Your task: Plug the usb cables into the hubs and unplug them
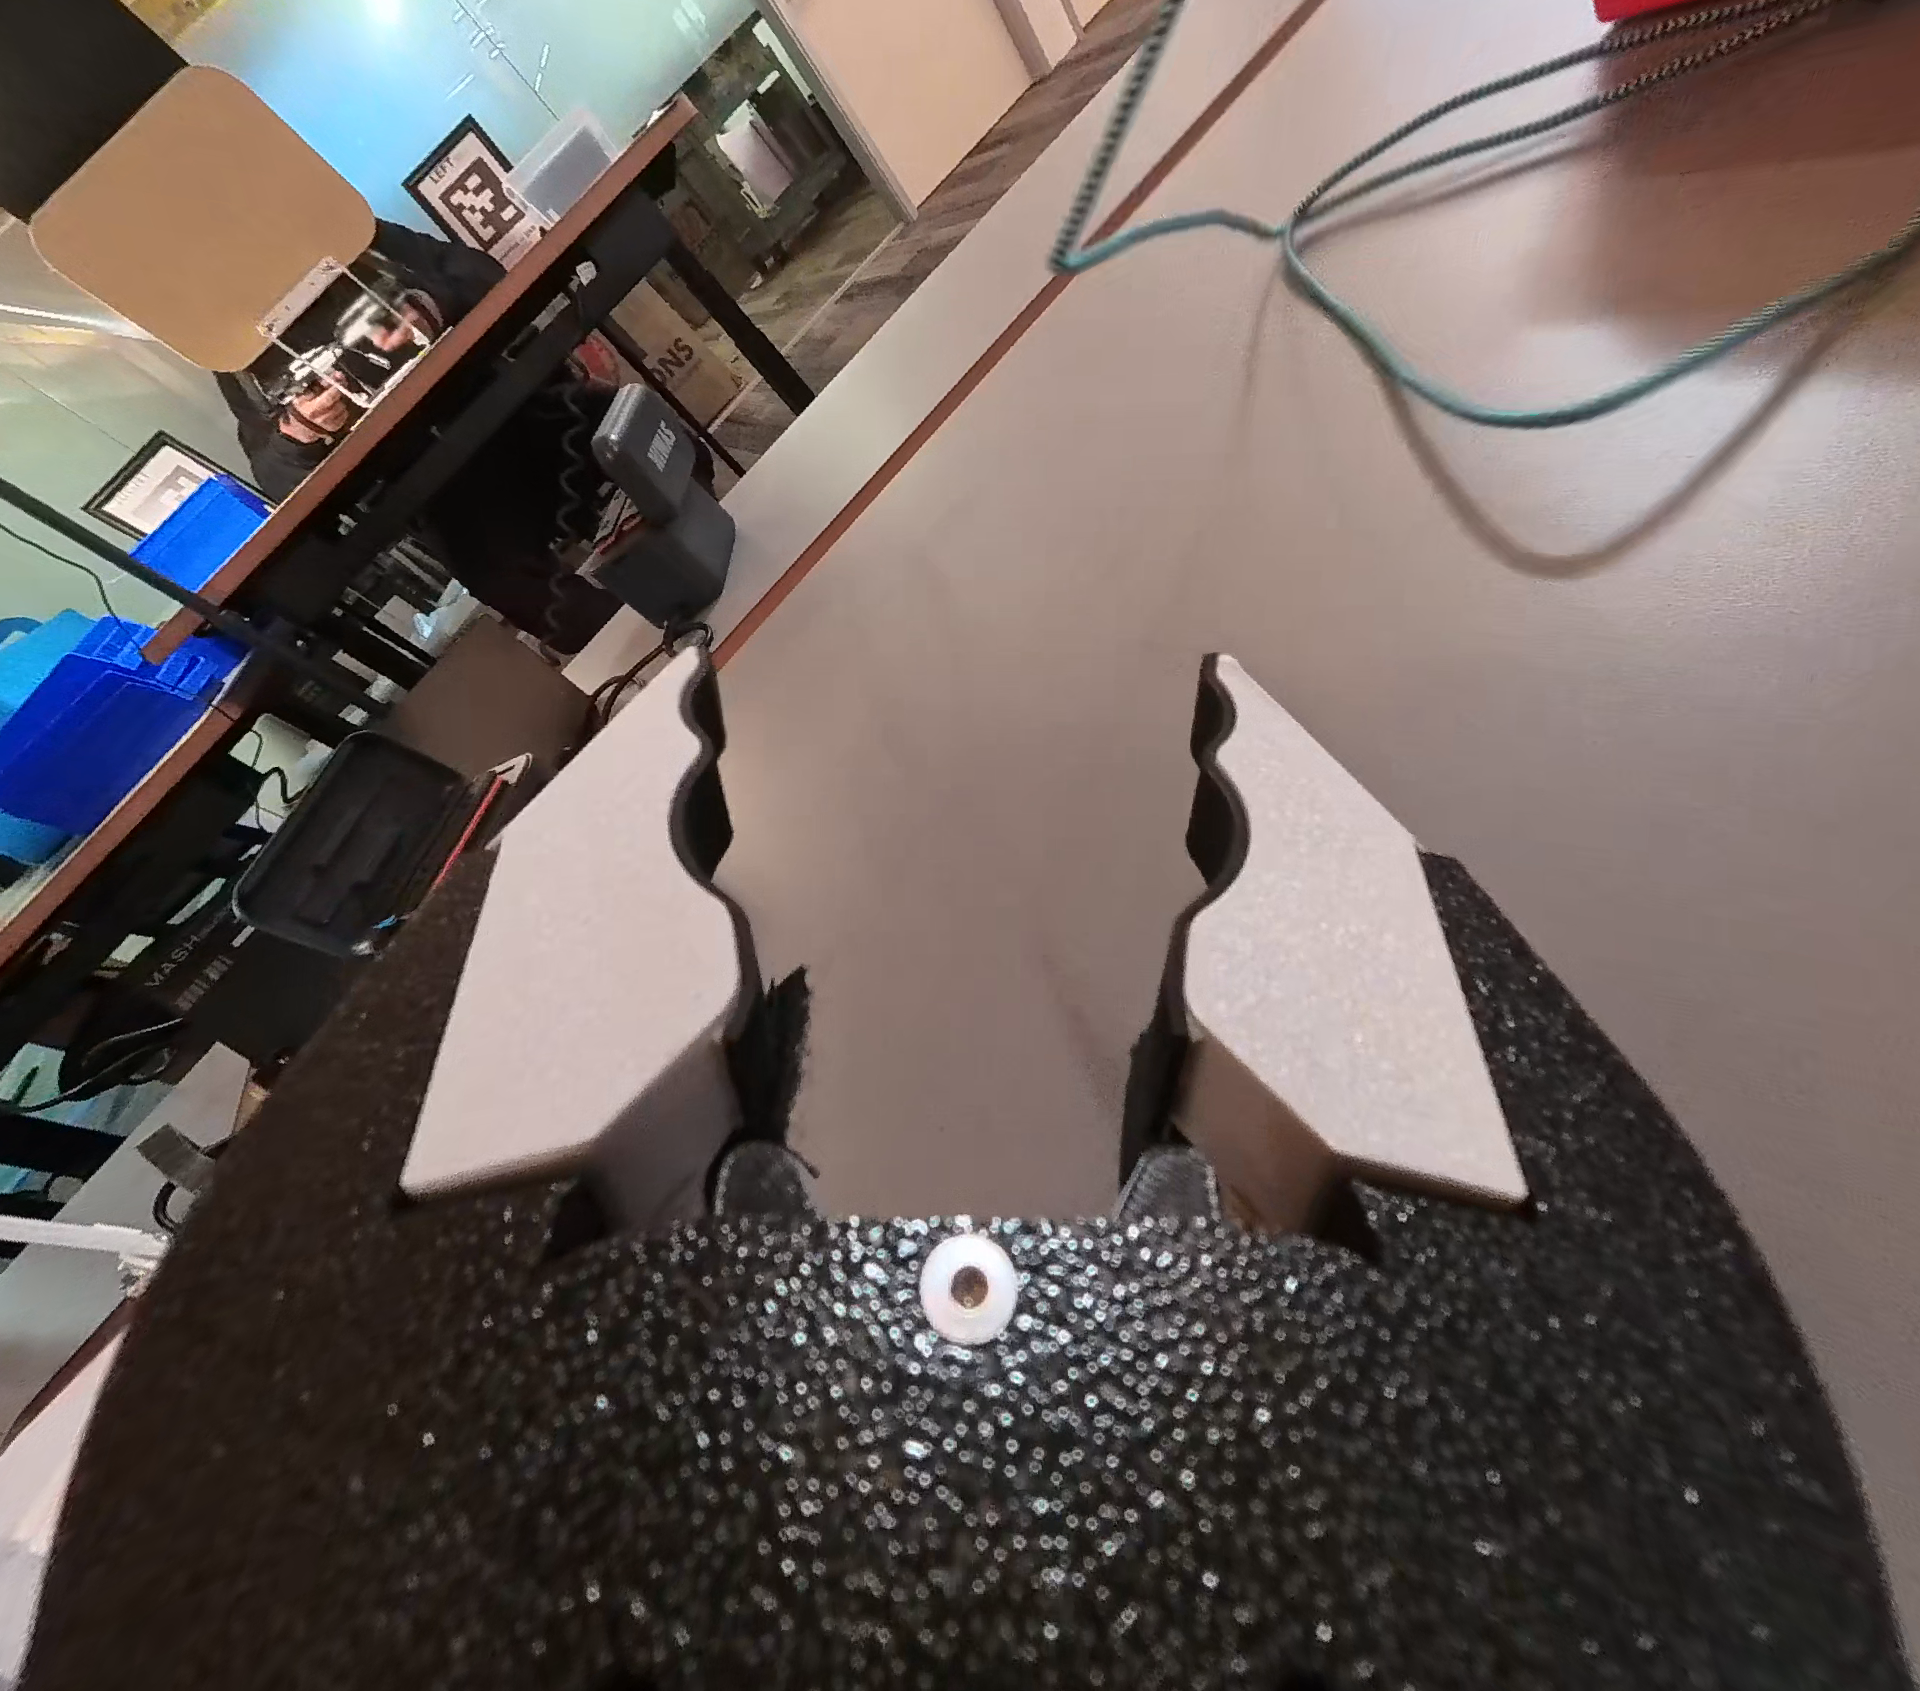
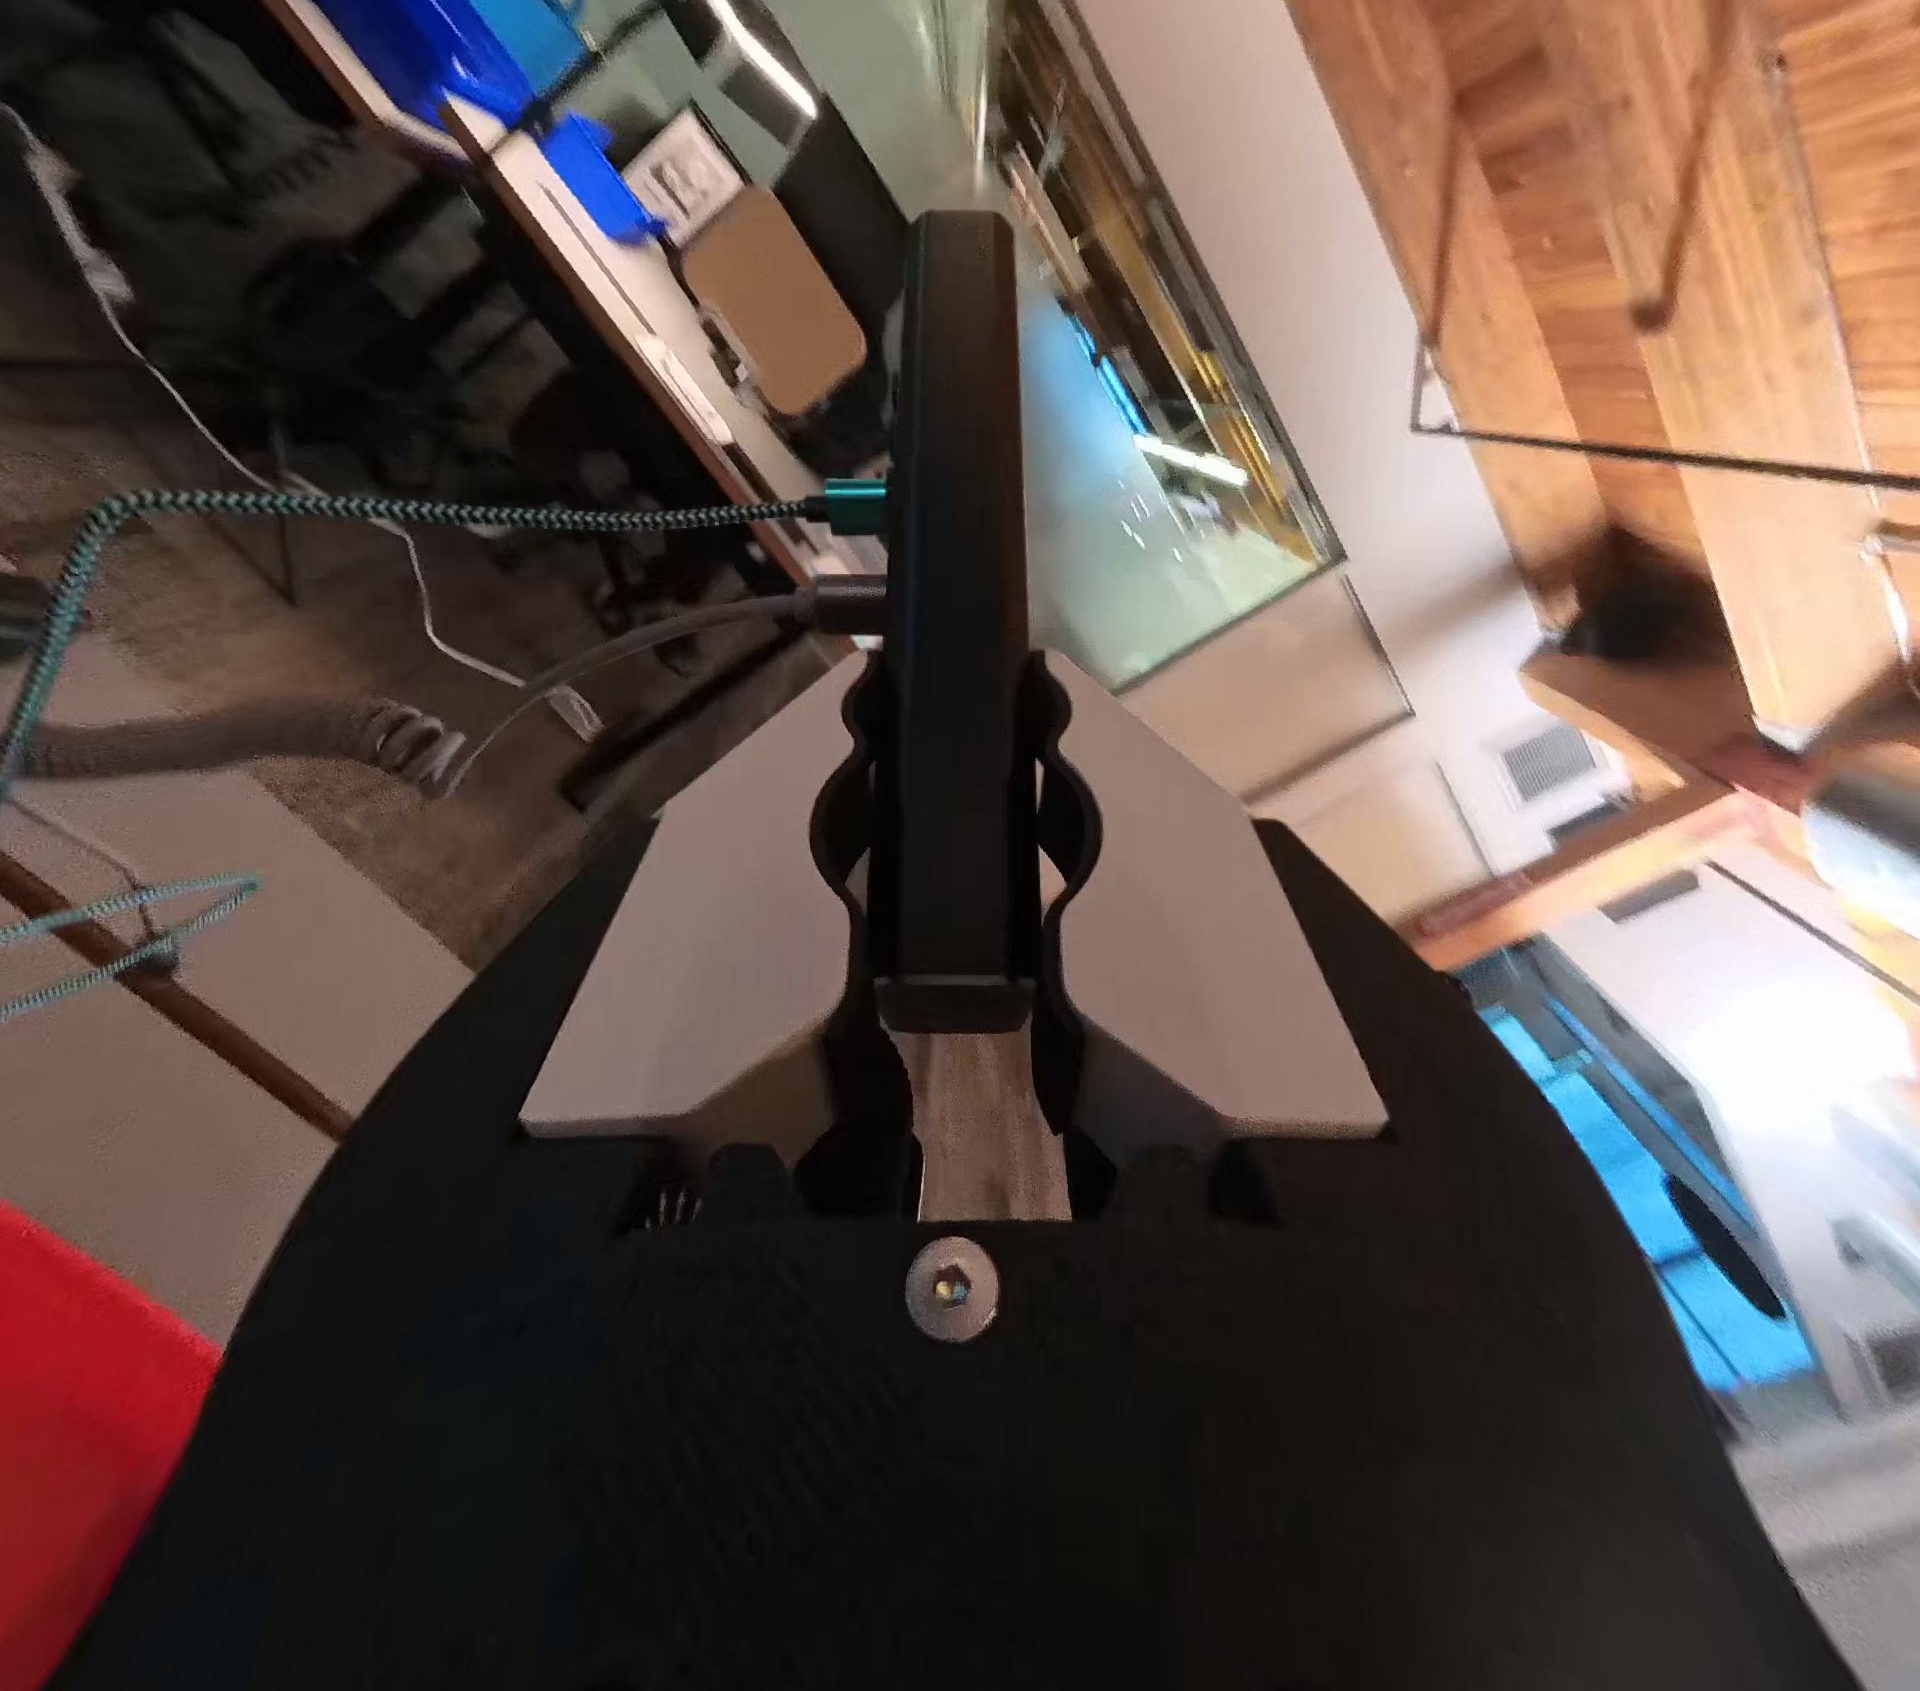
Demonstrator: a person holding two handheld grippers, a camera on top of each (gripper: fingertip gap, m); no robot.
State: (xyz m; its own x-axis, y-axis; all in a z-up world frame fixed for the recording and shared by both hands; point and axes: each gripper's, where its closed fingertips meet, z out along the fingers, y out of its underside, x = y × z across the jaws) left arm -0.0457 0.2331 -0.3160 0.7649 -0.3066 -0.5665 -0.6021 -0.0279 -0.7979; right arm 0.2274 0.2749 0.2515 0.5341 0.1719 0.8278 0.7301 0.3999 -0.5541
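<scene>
The right gripper is clamping the hub, two cables plugged left of its fingers, awaiting unplugging by the wide, empty left gripper.

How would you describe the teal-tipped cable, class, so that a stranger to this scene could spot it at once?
Find the right gripper, shut on a black hub that stands up between its fingers. Two plugs enter the hub's left side, one above the other. Yours is the upper, the teal plug, on a teal-and-black braided cable; the dark plug below has a smooth cable.
</scene>
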